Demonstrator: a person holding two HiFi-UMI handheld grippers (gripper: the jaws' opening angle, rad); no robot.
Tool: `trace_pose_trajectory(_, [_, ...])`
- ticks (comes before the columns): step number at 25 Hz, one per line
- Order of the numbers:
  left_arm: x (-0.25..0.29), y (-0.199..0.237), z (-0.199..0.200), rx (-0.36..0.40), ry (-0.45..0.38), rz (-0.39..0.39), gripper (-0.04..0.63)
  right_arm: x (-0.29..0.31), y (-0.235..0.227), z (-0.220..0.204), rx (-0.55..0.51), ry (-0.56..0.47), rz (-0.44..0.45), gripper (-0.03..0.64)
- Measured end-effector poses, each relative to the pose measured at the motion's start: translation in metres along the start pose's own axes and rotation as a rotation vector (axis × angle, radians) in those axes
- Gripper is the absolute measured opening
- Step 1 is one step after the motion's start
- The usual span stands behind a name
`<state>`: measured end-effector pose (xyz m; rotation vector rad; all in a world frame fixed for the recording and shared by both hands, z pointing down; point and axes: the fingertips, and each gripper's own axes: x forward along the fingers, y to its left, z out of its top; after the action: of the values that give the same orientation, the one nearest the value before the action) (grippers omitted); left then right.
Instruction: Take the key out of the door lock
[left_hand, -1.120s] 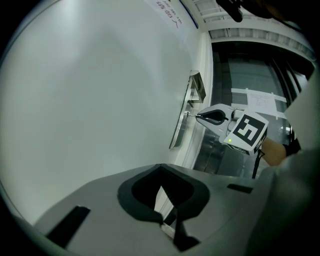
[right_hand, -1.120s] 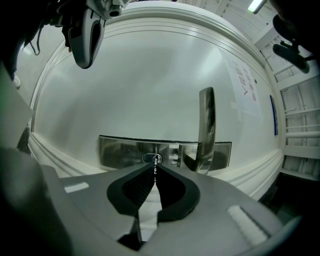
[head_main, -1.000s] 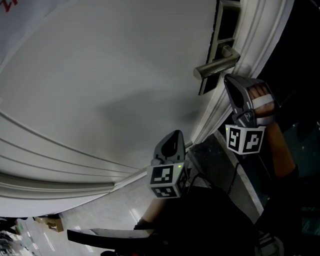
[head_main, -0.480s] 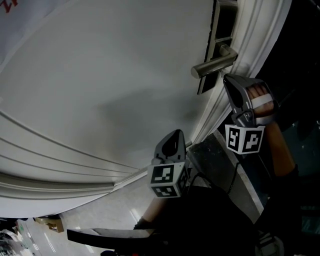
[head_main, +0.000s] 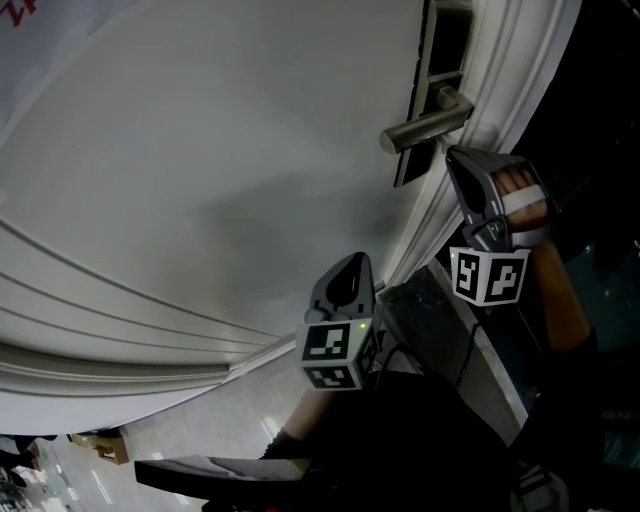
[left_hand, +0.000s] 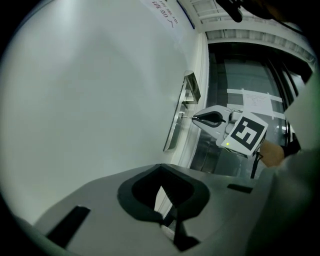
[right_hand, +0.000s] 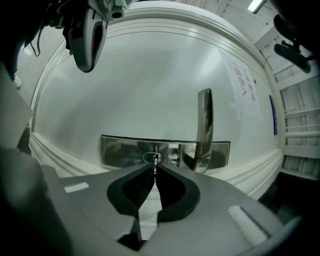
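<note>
Right gripper view: right gripper (right_hand: 154, 171) jaws pinched together on the key (right_hand: 155, 163). The key is still seated in the lock cylinder (right_hand: 151, 158) of the steel plate (right_hand: 122, 150) on the white door (right_hand: 150, 75), just left of the lever handle (right_hand: 204, 125). Left gripper view: left gripper (left_hand: 161, 186) jaws closed tip to tip, nothing between them, well apart from the lock.

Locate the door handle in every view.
Head view: door handle upper right, jutting left.
Left gripper view: just above centre.
Right gripper view: upright, right of centre.
Shared landmark: the lock plate behind it; key held in right tongs.
</note>
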<state>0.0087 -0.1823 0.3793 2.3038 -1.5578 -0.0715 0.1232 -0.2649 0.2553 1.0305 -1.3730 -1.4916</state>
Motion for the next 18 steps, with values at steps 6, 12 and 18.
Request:
trace_pose_trajectory(6, [0.010, -0.006, 0.014, 0.037, -0.009, -0.020, 0.000, 0.000, 0.000, 0.000, 0.000, -0.004, -0.001, 0.012])
trace_pose_trajectory(12, [0.015, -0.011, 0.012, 0.004, -0.016, -0.033, 0.000, -0.001, -0.001, 0.001, -0.002, -0.007, -0.003, 0.012])
trace_pose_trajectory(18, [0.015, -0.012, 0.011, 0.004, -0.015, -0.034, 0.000, -0.004, -0.002, 0.001, -0.005, -0.009, -0.006, 0.012])
